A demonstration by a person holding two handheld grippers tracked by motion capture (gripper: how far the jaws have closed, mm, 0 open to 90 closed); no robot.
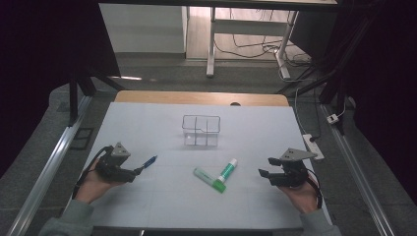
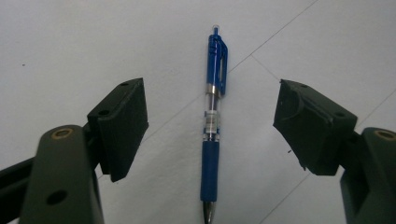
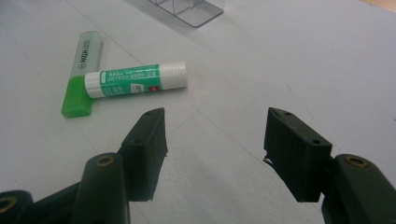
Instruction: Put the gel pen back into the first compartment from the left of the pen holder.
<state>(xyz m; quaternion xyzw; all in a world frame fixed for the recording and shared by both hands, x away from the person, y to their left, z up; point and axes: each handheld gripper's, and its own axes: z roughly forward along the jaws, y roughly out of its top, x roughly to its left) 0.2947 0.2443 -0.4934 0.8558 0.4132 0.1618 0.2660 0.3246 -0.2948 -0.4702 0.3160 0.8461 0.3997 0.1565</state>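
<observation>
blue pen (image 2: 212, 126) lies untouched between the spread left tool (image 2: 210, 130).

Glue stick (image 3: 136, 79) across highlighter (image 3: 83, 72) — tongs (image 3: 215, 147) agape

Both hands sit low near the front edge, left gripper (image 1: 139, 170) angled inward with jaws spread wide, pads touching nothing, right gripper (image 1: 266, 166) also angled inward, jaws wide apart and gripping nothing.

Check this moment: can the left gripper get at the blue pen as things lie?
Probably yes. The left gripper has its jaws open to either side of the blue pen, which lies flat on the table with nothing between it and the pads.
</observation>
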